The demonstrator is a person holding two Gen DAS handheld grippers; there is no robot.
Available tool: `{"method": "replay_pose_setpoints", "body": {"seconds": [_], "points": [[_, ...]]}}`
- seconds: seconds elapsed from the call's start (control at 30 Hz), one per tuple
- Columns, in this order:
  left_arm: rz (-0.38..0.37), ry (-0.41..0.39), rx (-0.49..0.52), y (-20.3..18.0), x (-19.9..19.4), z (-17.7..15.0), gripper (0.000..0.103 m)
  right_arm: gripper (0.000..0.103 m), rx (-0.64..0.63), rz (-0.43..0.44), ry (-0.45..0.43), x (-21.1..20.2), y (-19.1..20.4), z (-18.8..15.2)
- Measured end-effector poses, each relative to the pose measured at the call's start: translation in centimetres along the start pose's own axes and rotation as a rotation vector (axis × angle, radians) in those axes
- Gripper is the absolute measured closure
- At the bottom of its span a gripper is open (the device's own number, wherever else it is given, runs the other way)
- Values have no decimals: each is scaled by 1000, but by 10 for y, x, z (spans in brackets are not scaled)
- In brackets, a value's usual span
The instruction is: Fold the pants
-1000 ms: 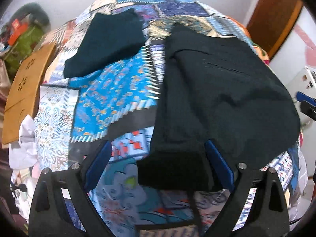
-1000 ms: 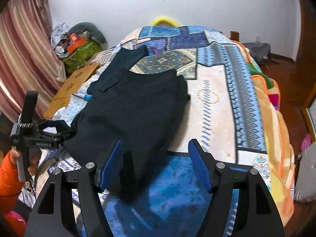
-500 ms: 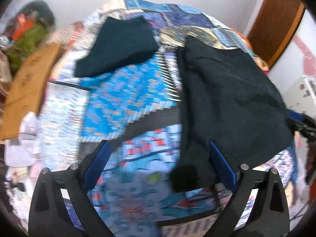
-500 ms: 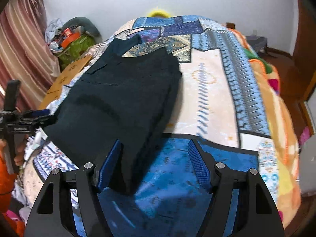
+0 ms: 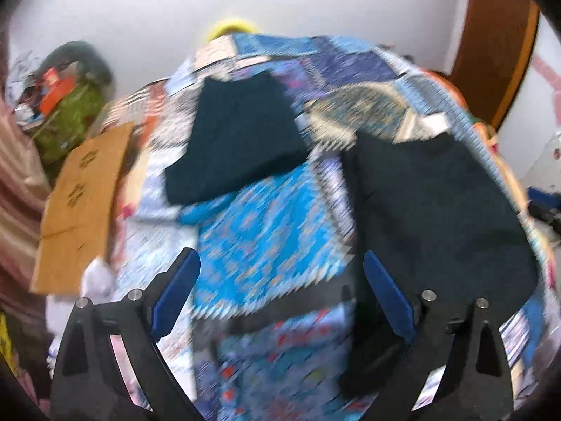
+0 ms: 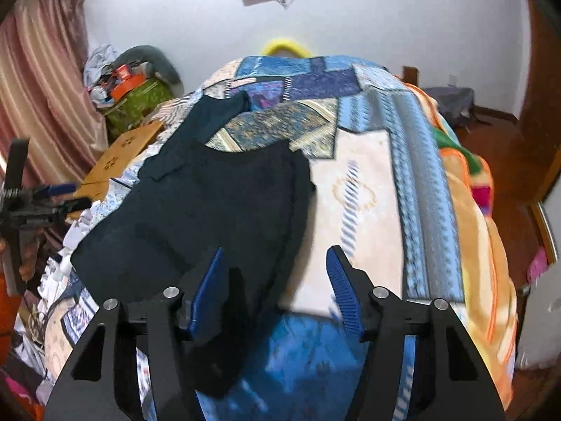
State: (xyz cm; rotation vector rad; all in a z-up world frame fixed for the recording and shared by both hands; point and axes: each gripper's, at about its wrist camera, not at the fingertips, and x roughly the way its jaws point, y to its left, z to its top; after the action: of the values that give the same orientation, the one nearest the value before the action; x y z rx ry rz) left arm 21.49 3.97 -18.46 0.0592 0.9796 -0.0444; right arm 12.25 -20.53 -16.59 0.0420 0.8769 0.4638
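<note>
The left claw [image 5: 282,291] has two black plastic arms of angular shape with triangular cut-outs, and each arm carries two round silver screws near its top. Its fingers [image 5: 387,296] are covered with flat blue pads. The right claw [image 6: 275,293] is built the same way: black frame, silver screws, and blue pads [image 6: 342,293] with fine ribs across them. In the right wrist view the other claw [image 6: 45,198] shows black bars and a blue tip.

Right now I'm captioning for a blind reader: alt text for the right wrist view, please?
Dark folded pants lie on a patchwork quilt covering a bed. The open right gripper hovers over their near edge, with the left gripper at the far left.
</note>
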Motion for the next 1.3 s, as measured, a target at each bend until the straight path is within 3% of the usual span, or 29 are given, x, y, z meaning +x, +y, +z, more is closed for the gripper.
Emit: {"method": "replay_pose_setpoints", "body": {"seconds": [0.13,0.27,0.33,0.4,0.5,0.6,0.77,0.93,0.97,1.03,1.1,1.3], "points": [[-79,-8,60,-26,24,34,7,60,-41,21,6,23,1,21],[-98,12,137,-55,50,51,8,60,-43,-12,15,53,-7,40],[-107,45,157,-62,69,58,13,70,-55,-30,44,71,-12,47],[-92,80,161,-64,84,60,22,78,-60,-27,85,88,-16,51],[-119,99,127,-60,100,62,22,88,-115,-31,86,95,-15,48],[-131,90,119,-59,105,58,21,89,-129,-56,73,97,-15,45],[-98,66,133,-65,105,55,22,89,-131,-81,99,100,-13,46],[-99,-17,120,-55,66,58,23,87,-133,-83,81,67,-10,51],[-99,-38,116,-53,58,59,23,85,-135,-80,78,59,-9,51],[-122,-78,106,-47,39,58,22,69,-124,-74,68,43,-9,49],[-145,-93,91,-44,26,56,13,59,-102,-66,50,29,-9,46],[-177,-51,103,-48,22,36,9,54,-25,-29,66,13,-5,26]]}}
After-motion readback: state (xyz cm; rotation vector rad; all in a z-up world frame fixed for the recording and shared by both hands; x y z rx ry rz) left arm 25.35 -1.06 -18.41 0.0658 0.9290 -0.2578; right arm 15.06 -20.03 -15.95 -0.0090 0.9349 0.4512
